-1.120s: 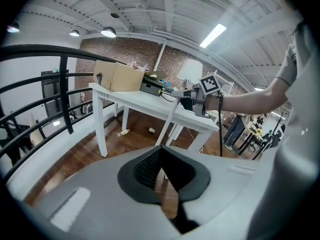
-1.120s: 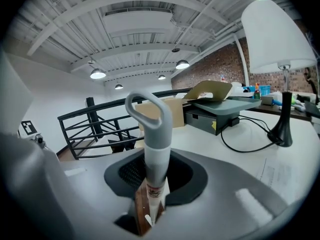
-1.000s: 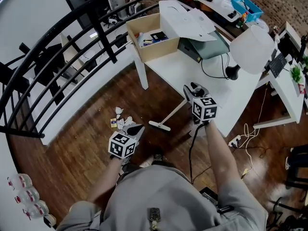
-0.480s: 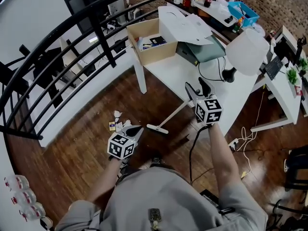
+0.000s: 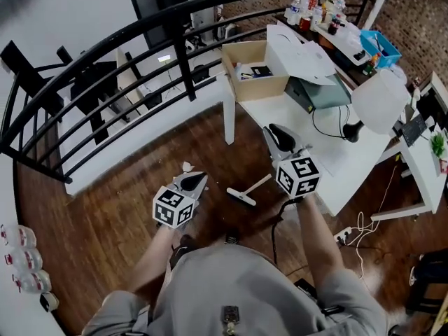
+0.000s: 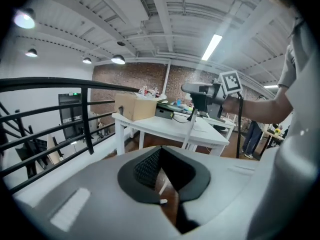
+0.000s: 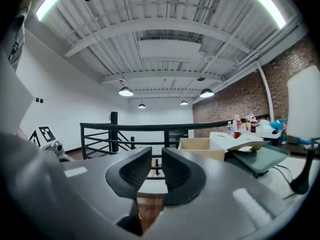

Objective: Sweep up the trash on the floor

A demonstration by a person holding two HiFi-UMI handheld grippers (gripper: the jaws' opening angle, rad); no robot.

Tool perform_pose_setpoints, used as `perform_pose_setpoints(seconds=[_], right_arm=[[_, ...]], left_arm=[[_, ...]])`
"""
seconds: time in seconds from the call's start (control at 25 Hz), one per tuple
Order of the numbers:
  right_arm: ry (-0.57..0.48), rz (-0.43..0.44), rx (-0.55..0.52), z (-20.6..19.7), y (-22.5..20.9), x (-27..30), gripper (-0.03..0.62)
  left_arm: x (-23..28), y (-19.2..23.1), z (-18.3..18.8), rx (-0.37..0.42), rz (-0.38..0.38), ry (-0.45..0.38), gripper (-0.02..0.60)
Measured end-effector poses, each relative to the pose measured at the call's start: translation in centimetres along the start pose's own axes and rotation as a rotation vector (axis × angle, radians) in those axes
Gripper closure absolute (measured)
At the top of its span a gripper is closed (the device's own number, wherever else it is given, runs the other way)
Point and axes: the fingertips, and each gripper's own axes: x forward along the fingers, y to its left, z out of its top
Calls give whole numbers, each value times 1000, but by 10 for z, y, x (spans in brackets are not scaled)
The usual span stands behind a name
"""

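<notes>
We reach both forearms [image 5: 316, 233] forward, 2 grippers above the wood floor [image 5: 126, 208], the broom [image 5: 250, 190] between them.
Labels on the bottles [image 5: 313, 7] on the table [image 5: 336, 161] are too small to read. The white broom's head rests on the floor, its handle slanting up-right toward the right gripper [image 5: 274, 131], whose jaws have just been closing and stand slightly apart, empty. The left gripper [image 5: 201, 178], jaws together on nothing, points toward 1 white trash scrap [image 5: 187, 166].
</notes>
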Motion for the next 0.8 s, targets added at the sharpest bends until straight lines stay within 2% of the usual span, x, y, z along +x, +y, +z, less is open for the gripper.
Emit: perform_pose_setpoints(seconds=[0.08, 0.16, 0.4, 0.56, 0.8], right_arm=[[-3, 51, 39, -2, 35, 12, 578], [-1, 113, 68, -1, 71, 25, 594], [11, 269, 121, 13, 173, 58, 594], [32, 377, 89, 20, 240, 74, 594], [22, 487, 85, 40, 307, 79, 594]], left_arm=[[-24, 10, 13, -2, 26, -49, 589], [-47, 20, 27, -8, 51, -104, 589], [-115, 52, 53, -29, 121, -210, 589], [-153, 69, 59, -58, 162, -264, 589], [-193, 80, 68, -73, 180, -332, 589]])
